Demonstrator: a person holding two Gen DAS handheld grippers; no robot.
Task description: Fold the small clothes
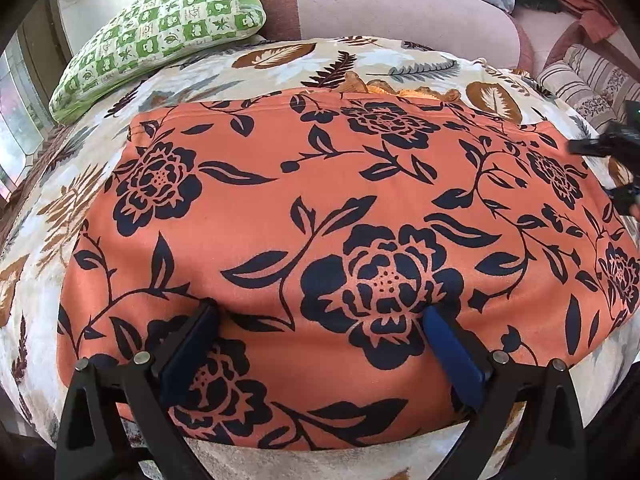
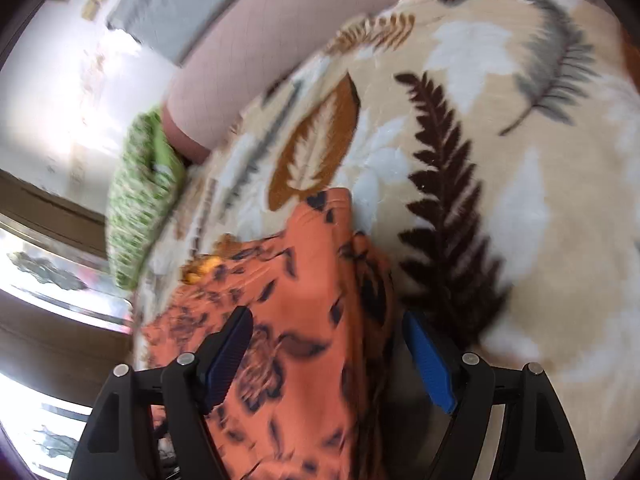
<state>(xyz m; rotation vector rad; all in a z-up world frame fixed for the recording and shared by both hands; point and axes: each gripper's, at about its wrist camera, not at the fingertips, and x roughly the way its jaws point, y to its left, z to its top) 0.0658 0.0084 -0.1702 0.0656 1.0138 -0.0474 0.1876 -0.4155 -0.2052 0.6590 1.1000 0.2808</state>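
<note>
- The cloth is orange with a dark navy print of large flowers, leaves and vines.
- It lies spread mostly flat on the bed, which carries a cream blanket with brown, grey and white leaves; its near edge runs close to the bed's near edge.
- A ruffled yellow-orange trim shows at the cloth's far edge.
- The left hand-held gripper stands wide open over the near part of the cloth, its blue pads resting on or just above the fabric; nothing lies pinched between them.
- In the right wrist view, which is motion-blurred, the right hand-held gripper is also spread open, with the cloth bunched and raised into folds between its fingers; I cannot tell whether the pads touch it.
- That bunched part sits at the cloth's right side, with bare blanket beside it.
- A green-and-white checked pillow lies at the bed's far left corner, against a pink bolster.
</note>
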